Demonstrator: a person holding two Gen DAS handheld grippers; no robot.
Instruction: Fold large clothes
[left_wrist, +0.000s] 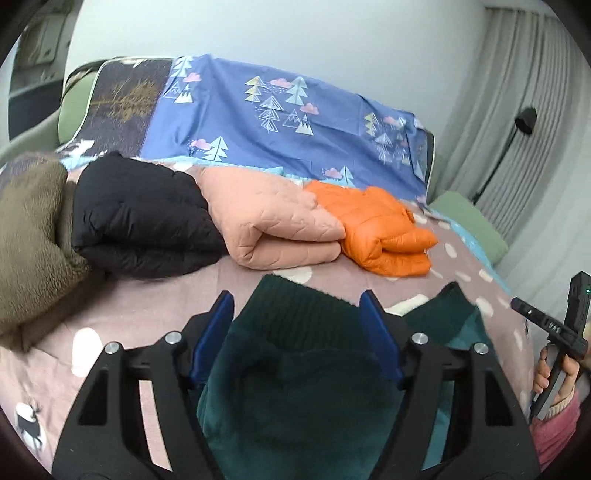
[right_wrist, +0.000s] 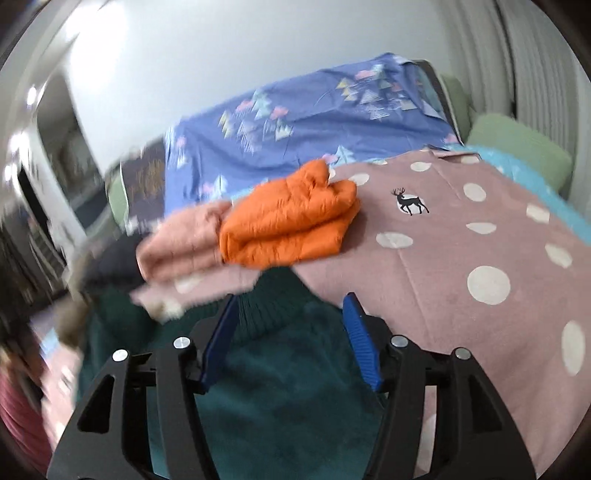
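Note:
A dark green fleece garment (left_wrist: 295, 387) with a ribbed edge lies on the pink dotted bedsheet (left_wrist: 147, 302). My left gripper (left_wrist: 295, 299) stands open over it, its blue pads on either side of the ribbed part without pinching it. In the right wrist view the same green garment (right_wrist: 280, 387) runs between the spread fingers of my right gripper (right_wrist: 291, 301), which is open too. This view is blurred on its left side. A hand (left_wrist: 554, 373) in a pink sleeve holds the other gripper's handle at the right edge of the left wrist view.
Folded clothes line the bed behind the garment: brown fleece (left_wrist: 33, 240), black puffer (left_wrist: 140, 221), peach quilted piece (left_wrist: 273, 225), orange puffer (left_wrist: 380, 236) (right_wrist: 291, 229). A blue tree-print cover (left_wrist: 277, 122) lies beyond. Lamp (left_wrist: 524, 122) and curtain stand at the right.

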